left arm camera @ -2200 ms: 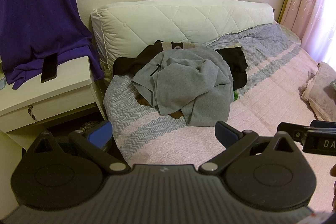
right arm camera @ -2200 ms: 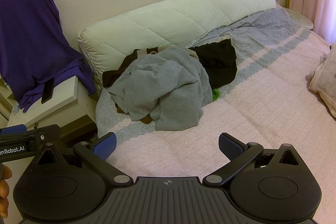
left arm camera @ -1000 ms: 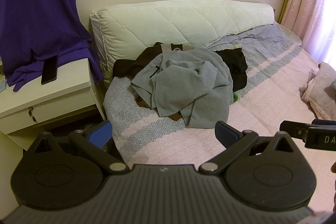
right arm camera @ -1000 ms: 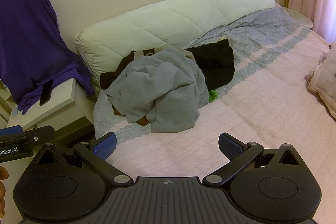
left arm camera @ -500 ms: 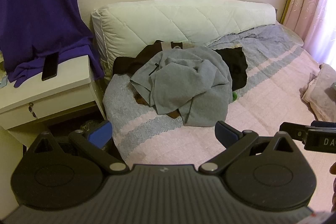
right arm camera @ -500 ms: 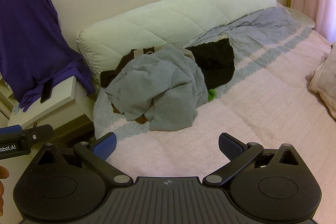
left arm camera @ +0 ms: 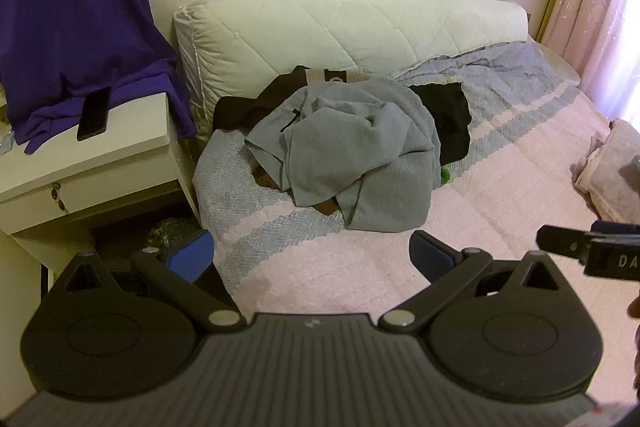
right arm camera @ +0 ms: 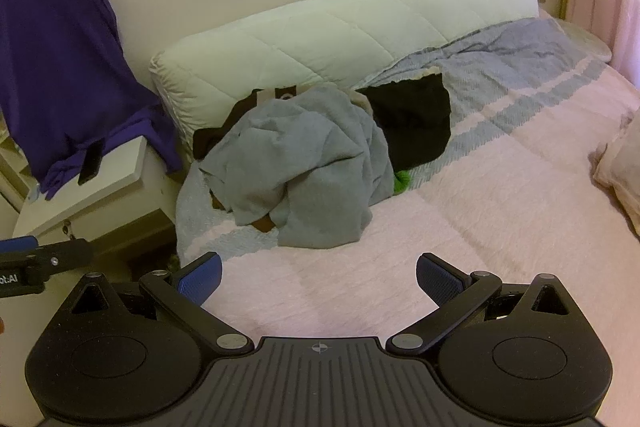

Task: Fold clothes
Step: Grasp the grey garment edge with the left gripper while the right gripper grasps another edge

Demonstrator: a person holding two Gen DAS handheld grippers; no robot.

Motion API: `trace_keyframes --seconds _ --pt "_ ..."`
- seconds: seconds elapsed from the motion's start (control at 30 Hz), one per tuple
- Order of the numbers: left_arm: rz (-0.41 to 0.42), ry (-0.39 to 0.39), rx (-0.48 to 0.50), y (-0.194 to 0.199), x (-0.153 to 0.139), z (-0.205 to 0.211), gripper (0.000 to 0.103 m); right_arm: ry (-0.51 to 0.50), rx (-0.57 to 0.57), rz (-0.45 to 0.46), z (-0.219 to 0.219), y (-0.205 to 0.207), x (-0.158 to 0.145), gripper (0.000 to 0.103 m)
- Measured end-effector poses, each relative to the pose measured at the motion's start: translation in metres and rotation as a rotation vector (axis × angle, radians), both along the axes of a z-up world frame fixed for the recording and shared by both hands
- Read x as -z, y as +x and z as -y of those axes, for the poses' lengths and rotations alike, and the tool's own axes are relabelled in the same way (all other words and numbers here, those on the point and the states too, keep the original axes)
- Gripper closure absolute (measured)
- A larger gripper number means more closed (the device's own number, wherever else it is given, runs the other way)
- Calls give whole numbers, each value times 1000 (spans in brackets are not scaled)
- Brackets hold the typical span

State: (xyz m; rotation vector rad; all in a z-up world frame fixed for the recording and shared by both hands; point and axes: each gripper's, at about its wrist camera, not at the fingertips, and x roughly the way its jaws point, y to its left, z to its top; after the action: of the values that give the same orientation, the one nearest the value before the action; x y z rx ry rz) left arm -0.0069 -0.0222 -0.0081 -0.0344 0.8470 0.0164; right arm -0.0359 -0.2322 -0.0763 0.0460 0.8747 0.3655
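Left wrist view, left to right: a black phone (left arm camera: 93, 113) lies on purple cloth (left arm camera: 72, 7) over the white bedside cabinet (left arm camera: 100, 155), then the crumpled grey sweatshirt (left arm camera: 352, 155) heaps over dark garments (left arm camera: 444, 115) near the bed's (left arm camera: 500, 195) head-end left corner. Both the left gripper (left arm camera: 310, 253) and right gripper (right arm camera: 318, 277) hover spread wide, holding nothing. A blind pinch could likely snag the dark layers beneath, or drag the pile off the bed's left edge.

The grey garment (left arm camera: 356, 151) looks like soft matt knit cloth, crumpled on a woven pink bedspread (left arm camera: 500, 219). The quilted bolster (left arm camera: 340, 31) is stitched cloth. The nightstand (left arm camera: 100, 163) is smooth painted wood.
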Motion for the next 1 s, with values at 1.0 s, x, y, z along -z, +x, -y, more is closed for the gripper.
trace_keyframes --seconds 1.0 --pt "-154 47 654 456 184 -10 28 -116 -176 -47 -84 374 173 26"
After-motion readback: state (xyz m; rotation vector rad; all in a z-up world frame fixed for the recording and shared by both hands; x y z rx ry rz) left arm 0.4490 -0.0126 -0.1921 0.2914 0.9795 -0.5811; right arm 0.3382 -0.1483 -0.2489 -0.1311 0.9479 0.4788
